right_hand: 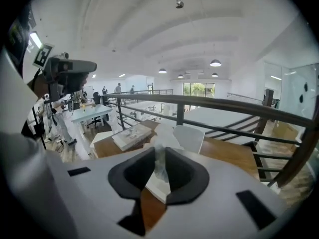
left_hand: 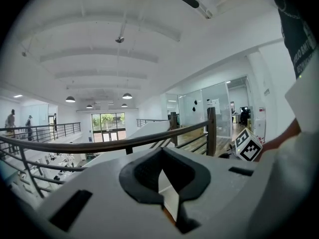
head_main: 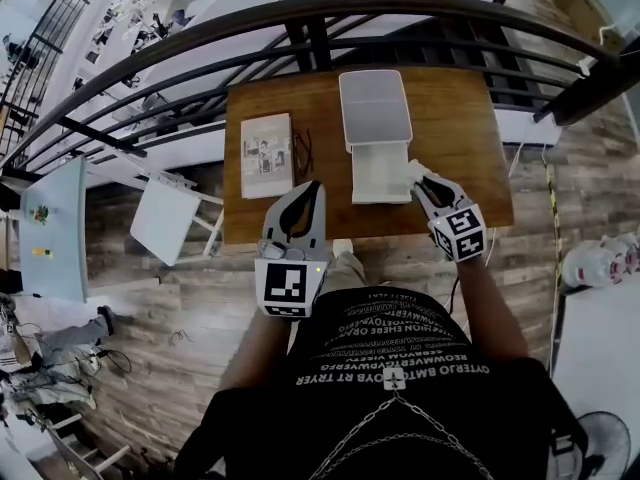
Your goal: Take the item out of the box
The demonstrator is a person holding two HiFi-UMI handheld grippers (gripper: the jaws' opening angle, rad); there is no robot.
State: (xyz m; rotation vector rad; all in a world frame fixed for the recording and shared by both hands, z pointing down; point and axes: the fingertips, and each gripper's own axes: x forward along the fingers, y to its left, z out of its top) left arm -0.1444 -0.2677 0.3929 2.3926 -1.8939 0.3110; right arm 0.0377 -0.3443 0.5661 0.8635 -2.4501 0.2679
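A white box (head_main: pixel 381 173) stands open on the wooden table (head_main: pixel 460 118), its lid (head_main: pixel 375 108) laid back behind it. My right gripper (head_main: pixel 418 180) is at the box's right front corner. In the right gripper view its jaws (right_hand: pixel 160 153) are pinched on a thin, crinkled whitish wrapping (right_hand: pixel 160 167) that rises from the box (right_hand: pixel 192 136). My left gripper (head_main: pixel 314 186) hovers over the table's front edge, left of the box, with its tips together and nothing held. In the left gripper view (left_hand: pixel 159 158) a strip of the white box (left_hand: pixel 167 190) shows below the tips.
A book (head_main: pixel 266 155) lies on the table's left side with a pair of glasses (head_main: pixel 303 153) beside it. A dark metal railing (head_main: pixel 300 18) curves just beyond the table's far edge. The person stands at the near edge.
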